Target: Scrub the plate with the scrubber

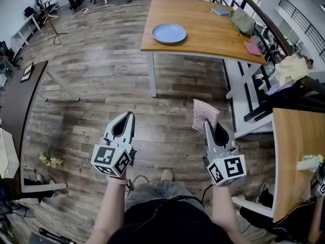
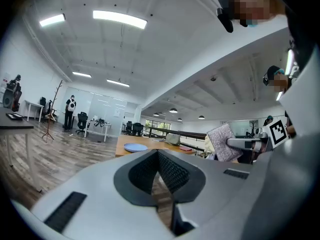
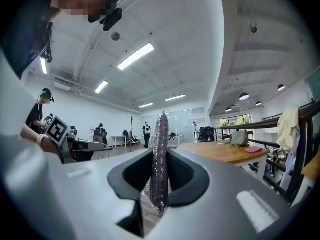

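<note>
Right hand-held gripper (image 1: 208,127) clamps scrubber (image 1: 204,113); plate (image 1: 169,33) well ahead.

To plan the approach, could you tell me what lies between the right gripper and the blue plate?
Head view: only bare wooden floor separates the right gripper, shut on the scrubber, from the table carrying the plate.

Scrubber (image 1: 204,113): lower end hidden between the jaws of the right gripper (image 1: 212,127). Desk (image 1: 292,151): cut off by the right edge of the head view. Items (image 1: 242,20) on the far table (image 1: 203,37): too small to identify. Person (image 1: 167,217): cut off by the bottom edge.
</note>
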{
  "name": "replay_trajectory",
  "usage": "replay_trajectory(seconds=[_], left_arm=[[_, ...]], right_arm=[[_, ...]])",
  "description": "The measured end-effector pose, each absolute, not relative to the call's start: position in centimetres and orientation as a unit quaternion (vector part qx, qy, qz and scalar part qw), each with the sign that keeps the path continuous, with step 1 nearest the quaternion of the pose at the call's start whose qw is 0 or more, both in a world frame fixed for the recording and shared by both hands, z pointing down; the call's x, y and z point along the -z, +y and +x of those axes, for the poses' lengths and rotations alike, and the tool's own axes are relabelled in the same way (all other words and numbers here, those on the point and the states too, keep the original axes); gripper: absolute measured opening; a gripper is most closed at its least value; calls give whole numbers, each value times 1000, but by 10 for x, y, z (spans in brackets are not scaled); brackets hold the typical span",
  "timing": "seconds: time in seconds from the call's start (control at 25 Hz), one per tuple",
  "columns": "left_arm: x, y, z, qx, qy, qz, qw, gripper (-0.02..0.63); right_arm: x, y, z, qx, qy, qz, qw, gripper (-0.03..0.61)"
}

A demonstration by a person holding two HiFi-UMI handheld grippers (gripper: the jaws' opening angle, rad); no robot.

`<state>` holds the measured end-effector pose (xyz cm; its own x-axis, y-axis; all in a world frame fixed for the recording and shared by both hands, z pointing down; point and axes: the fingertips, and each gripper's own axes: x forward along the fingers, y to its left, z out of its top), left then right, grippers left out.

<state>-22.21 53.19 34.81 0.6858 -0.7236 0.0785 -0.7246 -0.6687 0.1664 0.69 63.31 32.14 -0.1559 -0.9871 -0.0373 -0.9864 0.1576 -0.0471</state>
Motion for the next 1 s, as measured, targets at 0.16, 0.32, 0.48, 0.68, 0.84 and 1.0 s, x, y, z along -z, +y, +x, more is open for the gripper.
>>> replay_trajectory(seconds=[0.16,0.32,0.48,0.68,0.84,1.0], left_arm=[[-350,520,-201,-6,-390,917,87,-5],[-343,506,-193,-1,-391,917,79,-5],[-334,490,-190,12,-393,916,79,-5],[-334,472,-179,6,-391,917,81,-5],[-336,454,-167,5,-381,921,77,-4],[-344,418,-157,3,-372,924,87,-5]], right_arm=[[-320,625,26,9,757,-652,41,75],[-316,618,37,4,758,-651,43,75],[-309,604,45,0,757,-652,52,75],[-305,585,55,-1,757,-651,57,75],[-310,566,60,5,755,-653,58,75],[-314,535,66,9,753,-656,51,75]])
